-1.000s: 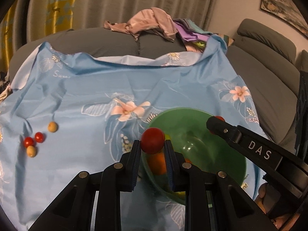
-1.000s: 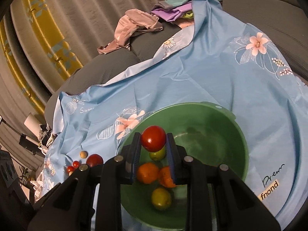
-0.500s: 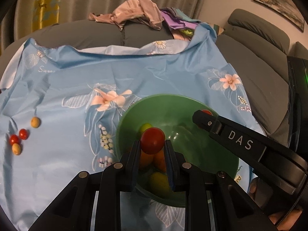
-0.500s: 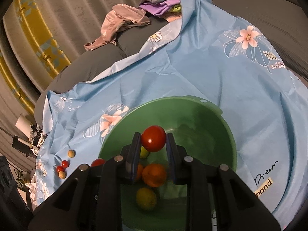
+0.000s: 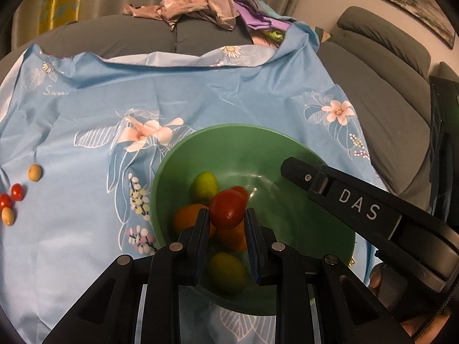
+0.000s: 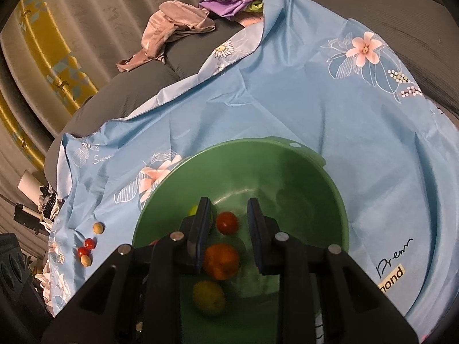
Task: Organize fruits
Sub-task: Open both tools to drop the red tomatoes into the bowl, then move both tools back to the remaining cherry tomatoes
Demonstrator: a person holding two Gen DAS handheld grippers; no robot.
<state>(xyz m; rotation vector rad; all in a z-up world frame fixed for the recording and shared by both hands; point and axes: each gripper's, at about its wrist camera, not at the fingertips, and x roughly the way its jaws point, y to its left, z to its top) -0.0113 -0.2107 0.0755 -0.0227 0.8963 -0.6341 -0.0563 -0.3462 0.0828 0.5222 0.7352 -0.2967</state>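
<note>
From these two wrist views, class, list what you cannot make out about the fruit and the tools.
- Green bowl, left wrist view: its near rim and floor sit behind the left tool, which grips a red tomato.
- Right wrist view: the right tool stands open; its left finger covers most of a yellow-green fruit.
- Loose fruits on the blue cloth: too small to name.
- Bowl fruit in the right wrist view is blurred.

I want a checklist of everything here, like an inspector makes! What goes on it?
Surface: light blue flowered cloth spread over a grey sofa.
Job's things: round green plastic bowl holding orange, yellow-green and red fruits; four small fruits loose on the cloth.
Clutter: crumpled clothes on the sofa back.
Grippers: left tongs shut on a red tomato; right tongs open over the bowl.
Cables: nothing seen.
Surroundings: curtains, framed picture.
</note>
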